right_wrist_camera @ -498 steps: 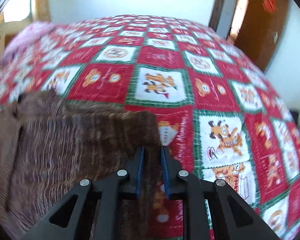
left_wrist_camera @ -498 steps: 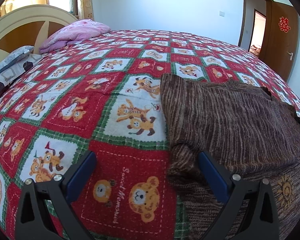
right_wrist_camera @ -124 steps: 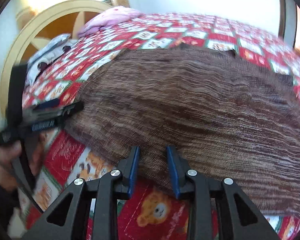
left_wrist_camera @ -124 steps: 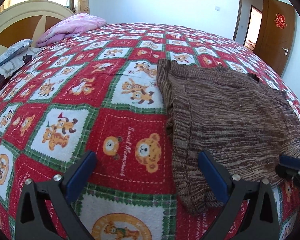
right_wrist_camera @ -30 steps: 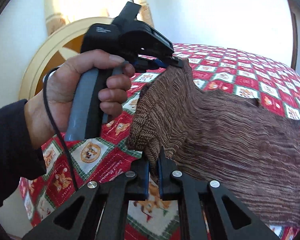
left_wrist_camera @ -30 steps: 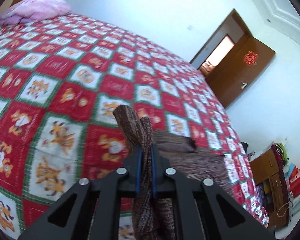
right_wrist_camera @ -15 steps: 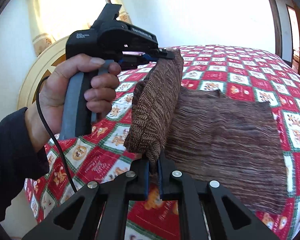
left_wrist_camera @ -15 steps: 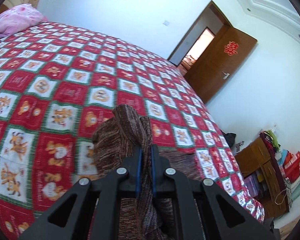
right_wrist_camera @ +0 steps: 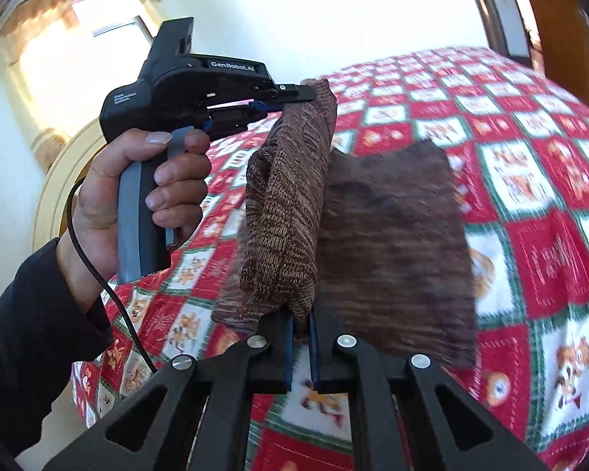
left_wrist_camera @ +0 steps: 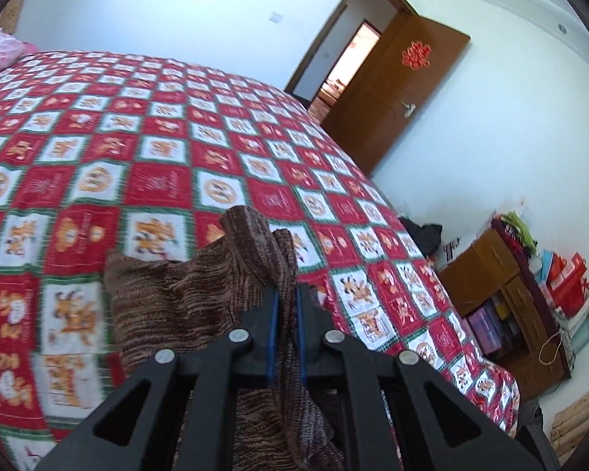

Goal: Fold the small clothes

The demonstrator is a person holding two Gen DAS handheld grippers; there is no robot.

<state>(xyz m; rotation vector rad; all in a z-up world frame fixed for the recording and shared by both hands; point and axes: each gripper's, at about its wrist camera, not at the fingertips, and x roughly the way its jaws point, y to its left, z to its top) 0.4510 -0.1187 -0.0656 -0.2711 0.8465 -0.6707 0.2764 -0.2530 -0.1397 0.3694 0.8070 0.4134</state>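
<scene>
We see the brown knit (right_wrist_camera: 290,212) lifted by one edge above the bed (right_wrist_camera: 530,180), its far part (right_wrist_camera: 396,243) lying flat on the red patchwork quilt (left_wrist_camera: 157,149); the raised edge hangs as a doubled fold between our two tongs. The left tongs (left_wrist_camera: 284,306) are clenched on the knit's upper corner, cloth bunched beyond the tips; in the right view the hand (right_wrist_camera: 137,196) grips their handle. The right tongs (right_wrist_camera: 301,337) are clenched on the fold's lower corner. Beyond the bed we see a brown door (left_wrist_camera: 392,94) and a wooden cabinet (left_wrist_camera: 502,294); behind the hand, a cream headboard (right_wrist_camera: 59,172).
</scene>
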